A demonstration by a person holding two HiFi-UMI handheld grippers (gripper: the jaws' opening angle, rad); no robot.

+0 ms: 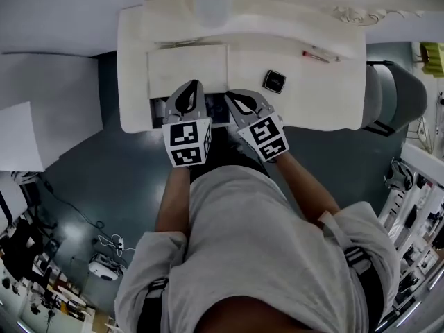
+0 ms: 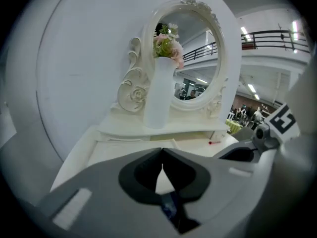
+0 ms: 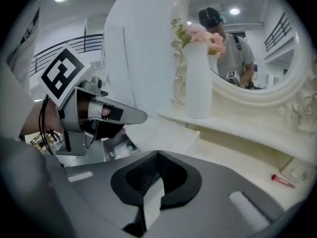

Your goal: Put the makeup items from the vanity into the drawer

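Note:
On the white vanity (image 1: 305, 103) lie a black square compact (image 1: 275, 81) and a thin red stick (image 1: 316, 56), which also shows as the red stick (image 2: 214, 142) and the red stick (image 3: 282, 180). The drawer (image 1: 158, 109) stands open at the vanity's front edge, with small items dimly visible inside. My left gripper (image 1: 192, 87) (image 2: 162, 150) is over the drawer, shut and holding nothing. Beside it, my right gripper (image 1: 232, 97) (image 3: 158, 153) is also shut and holding nothing. The compact lies just right of the right gripper.
A tall white vase (image 2: 159, 95) (image 3: 198, 78) with pink flowers stands on the raised back shelf before an oval mirror (image 2: 198, 58). A grey chair (image 1: 402, 99) is to the vanity's right. Shelves and cables line the dark floor (image 1: 104, 186).

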